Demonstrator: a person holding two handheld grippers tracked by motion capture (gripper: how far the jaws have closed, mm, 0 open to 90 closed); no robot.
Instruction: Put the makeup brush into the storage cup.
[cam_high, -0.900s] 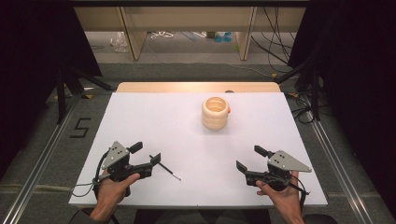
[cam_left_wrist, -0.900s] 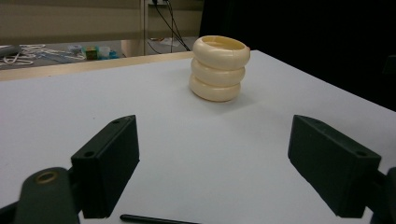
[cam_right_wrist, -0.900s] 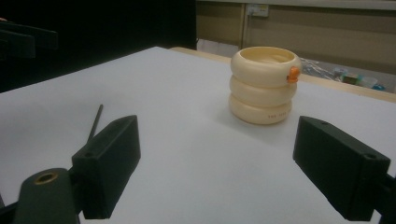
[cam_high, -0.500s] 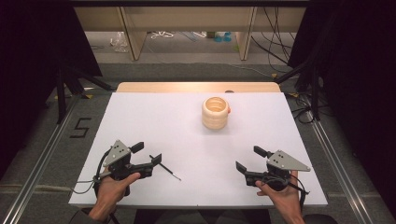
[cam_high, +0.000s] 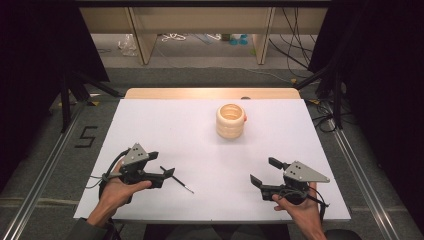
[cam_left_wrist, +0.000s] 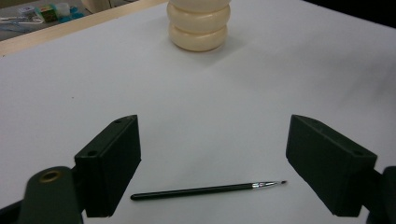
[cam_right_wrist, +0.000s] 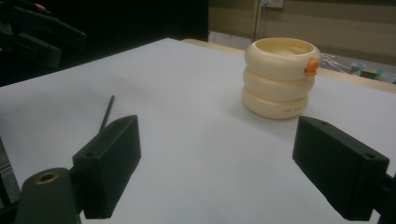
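Note:
A thin black paintbrush (cam_high: 177, 182) lies on the white table top (cam_high: 200, 130), just right of my left gripper (cam_high: 162, 165). In the left gripper view the paintbrush (cam_left_wrist: 205, 190) lies flat between the wide-apart jaws of the left gripper (cam_left_wrist: 219, 168), which is open and empty. A cream ribbed pot (cam_high: 231, 121) with a small orange knob at its rim stands at the far middle of the table. My right gripper (cam_high: 265, 171) rests open near the front right. In its own view the right gripper (cam_right_wrist: 224, 172) faces the pot (cam_right_wrist: 279, 79), with the paintbrush (cam_right_wrist: 106, 114) to the left.
A wooden strip (cam_high: 210, 93) runs along the table's far edge. Behind it are shelf legs and cables on the floor (cam_high: 200, 55). Dark curtains close in both sides. The left gripper (cam_right_wrist: 37, 35) appears far off at the top left of the right gripper view.

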